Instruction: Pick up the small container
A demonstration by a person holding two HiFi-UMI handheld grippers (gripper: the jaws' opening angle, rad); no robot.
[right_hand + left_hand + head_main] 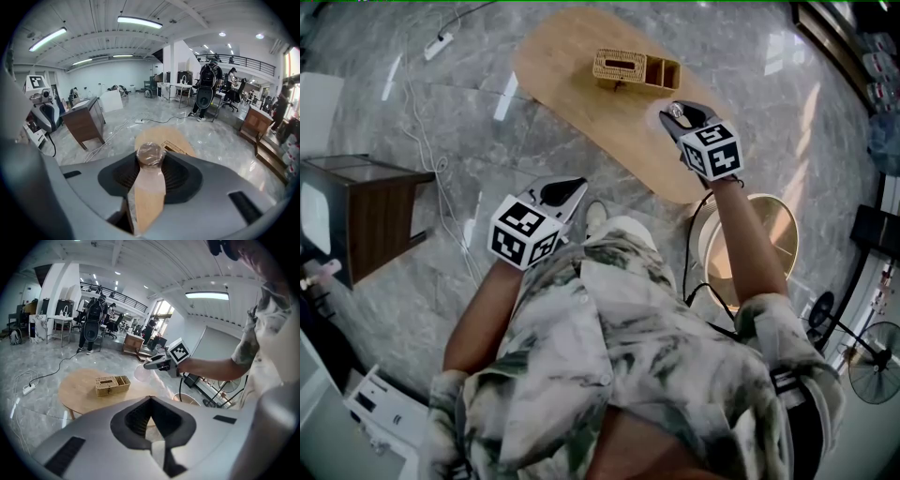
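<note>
The small container is a clear little tub with a brownish top. My right gripper is shut on it at the fingertips. In the head view the right gripper hangs over the near right end of the oval wooden table. The left gripper view shows the container as a pale round blob, held above the table. My left gripper stays low by the person's body, off the table. Its tips meet with nothing between them.
A wicker box with compartments stands on the table's far part. A dark wooden cabinet is at the left, with a power strip and cables on the marble floor. A round stool and a fan stand at the right. People stand far off.
</note>
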